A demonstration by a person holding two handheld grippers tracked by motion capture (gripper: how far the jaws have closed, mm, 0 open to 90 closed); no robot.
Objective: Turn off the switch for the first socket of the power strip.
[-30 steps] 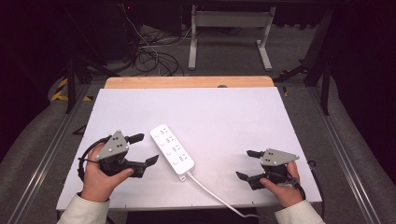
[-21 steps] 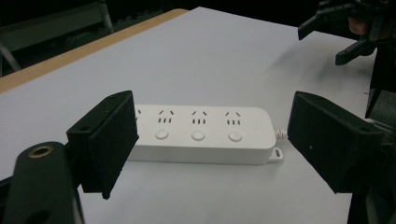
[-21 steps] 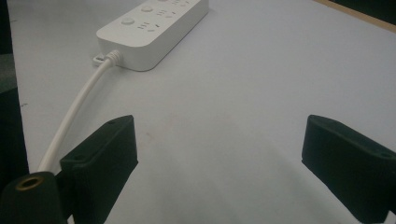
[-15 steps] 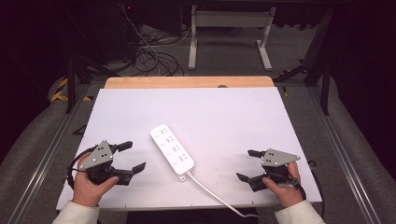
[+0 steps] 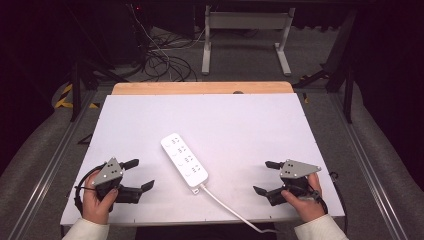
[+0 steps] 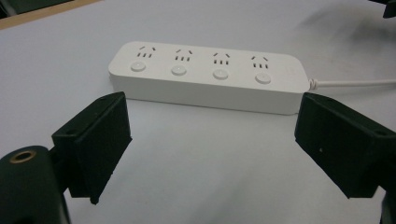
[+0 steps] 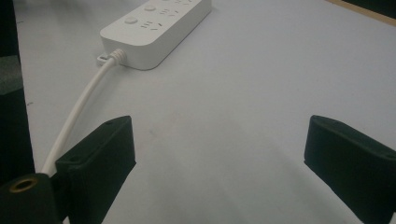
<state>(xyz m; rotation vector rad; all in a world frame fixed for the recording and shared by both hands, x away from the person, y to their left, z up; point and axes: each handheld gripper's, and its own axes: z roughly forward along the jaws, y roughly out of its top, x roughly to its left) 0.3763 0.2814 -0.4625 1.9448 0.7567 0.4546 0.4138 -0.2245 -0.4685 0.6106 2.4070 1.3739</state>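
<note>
White power strip lying flat near the middle of the white worktop, set diagonally, sockets and round buttons facing up. Four socket groups with four buttons visible along its top in the left gripper view. White cable leaving its near end, trailing toward the front edge of the worktop and over it. Same cable seen in the right gripper view, running from the strip's end down past the left-hand jaw.

Left claw at the near left corner of the worktop, held in the left hand, jaws spread wide with nothing between them, pointed toward the power strip but apart from it. Grey three-cornered plate on top. In the left gripper view, both black jaws standing far apart over bare white surface, the strip lying crosswise just beyond them.

Right claw at the near right of the worktop, held in the right hand, also gaping wide and gripping nothing, well apart from the strip. In the right gripper view, jaws wide apart over bare worktop, cable passing just beside the left-hand jaw; contact cannot be told.

Wooden strip along the far edge of the worktop. Beyond it, dark floor with tangled black cables and a pale metal frame.
</note>
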